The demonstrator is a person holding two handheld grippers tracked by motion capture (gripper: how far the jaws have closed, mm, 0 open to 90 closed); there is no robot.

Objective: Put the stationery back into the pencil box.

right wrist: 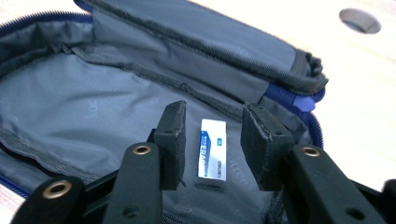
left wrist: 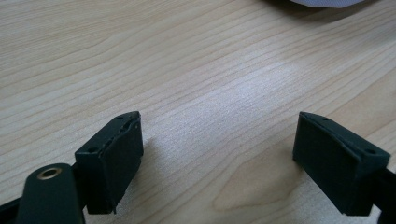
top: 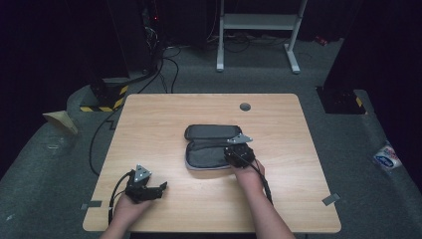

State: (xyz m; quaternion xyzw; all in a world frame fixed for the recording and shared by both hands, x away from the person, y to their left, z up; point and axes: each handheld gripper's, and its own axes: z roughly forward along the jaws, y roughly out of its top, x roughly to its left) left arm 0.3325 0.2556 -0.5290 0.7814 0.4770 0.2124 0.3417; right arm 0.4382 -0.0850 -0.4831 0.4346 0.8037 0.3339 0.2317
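Loads of bare desk (top: pixel 164 114) around the open pencil case (top: pixel 211 159); inside it, the only thing sitting between the right gripper (right wrist: pixel 212 140) pads is an eraser (right wrist: pixel 212 149), with the raised lid flap (right wrist: pixel 196 42) walling off the far side

**A dim lab or test room**

The room looks like a recording lab. A single wooden desk (top: pixel 209 109) stands on grey carpet (top: pixel 45 164). At 12 o'clock is a white metal frame (top: pixel 259 22); at 10 o'clock, black cables (top: pixel 149 74) and hazard-striped tape (top: pixel 102 107).
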